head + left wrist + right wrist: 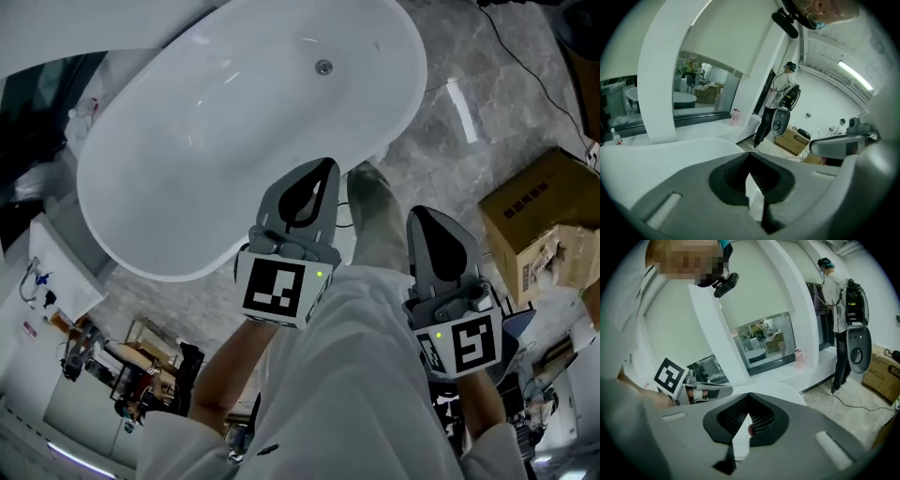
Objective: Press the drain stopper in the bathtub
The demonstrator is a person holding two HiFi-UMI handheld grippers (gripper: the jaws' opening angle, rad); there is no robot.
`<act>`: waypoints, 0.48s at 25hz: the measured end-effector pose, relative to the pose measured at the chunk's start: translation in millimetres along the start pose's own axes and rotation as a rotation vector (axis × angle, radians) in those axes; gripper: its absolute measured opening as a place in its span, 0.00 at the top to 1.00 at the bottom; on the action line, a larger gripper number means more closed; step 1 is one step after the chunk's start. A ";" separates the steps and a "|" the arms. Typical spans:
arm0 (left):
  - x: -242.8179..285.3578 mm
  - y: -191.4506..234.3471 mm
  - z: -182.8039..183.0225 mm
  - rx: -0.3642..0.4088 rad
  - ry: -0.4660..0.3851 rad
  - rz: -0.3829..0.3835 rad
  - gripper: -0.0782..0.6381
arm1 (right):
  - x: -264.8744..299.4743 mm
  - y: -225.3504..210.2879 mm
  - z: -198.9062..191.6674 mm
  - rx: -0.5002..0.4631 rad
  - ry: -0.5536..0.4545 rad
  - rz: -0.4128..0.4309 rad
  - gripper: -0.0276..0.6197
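Observation:
In the head view the white oval bathtub (169, 178) lies below me, and its small round metal drain stopper (323, 67) sits in the tub floor near the far end. My left gripper (323, 169) hangs over the tub's near rim, shut and holding nothing. My right gripper (424, 216) is beside it over the marble floor, also shut and holding nothing. Both are well short of the stopper. In the left gripper view the left gripper (751, 157) points across the room over the tub rim (670, 150). The stopper is hidden in the right gripper view, where the right gripper (749, 397) shows closed jaws.
My shoe (375, 202) stands on the grey marble floor (469, 141) against the tub. Cardboard boxes (539, 220) sit to the right, and a black cable (525, 66) runs across the floor. Another person (780, 93) stands with equipment near the doorway.

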State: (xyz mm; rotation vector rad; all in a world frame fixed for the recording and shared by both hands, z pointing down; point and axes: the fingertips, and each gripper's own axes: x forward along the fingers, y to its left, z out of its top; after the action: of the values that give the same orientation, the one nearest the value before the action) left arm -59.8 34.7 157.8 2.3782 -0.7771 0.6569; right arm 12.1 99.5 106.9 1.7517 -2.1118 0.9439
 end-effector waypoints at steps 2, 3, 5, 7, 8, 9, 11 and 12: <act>12.7 3.7 -6.2 0.000 0.010 0.014 0.89 | 8.3 -12.4 -3.4 -0.019 0.015 0.021 0.95; 19.0 6.5 -7.7 -0.002 0.010 0.022 0.89 | 13.9 -18.4 -4.4 -0.027 0.016 0.026 0.95; 30.5 14.6 -11.6 -0.011 0.003 0.040 0.89 | 26.9 -26.0 -9.5 -0.039 0.028 0.041 0.95; 41.1 25.1 -18.8 -0.032 0.003 0.057 0.89 | 42.1 -28.2 -17.8 -0.052 0.049 0.068 0.95; 46.8 30.3 -22.5 -0.042 0.005 0.065 0.89 | 50.5 -28.9 -21.6 -0.059 0.056 0.083 0.95; 53.1 35.2 -26.0 -0.049 0.005 0.072 0.89 | 59.2 -29.7 -24.9 -0.064 0.062 0.099 0.95; 67.1 43.8 -33.8 -0.056 0.006 0.081 0.89 | 75.9 -31.8 -30.7 -0.072 0.066 0.128 0.95; 74.2 47.7 -39.1 -0.062 0.009 0.084 0.89 | 83.5 -33.0 -33.4 -0.073 0.066 0.139 0.95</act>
State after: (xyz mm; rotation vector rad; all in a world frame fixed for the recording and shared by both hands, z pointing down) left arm -48.3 -1.4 246.5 2.2958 -0.8843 0.6674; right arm 15.0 51.6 189.9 1.5346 -2.2195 0.9339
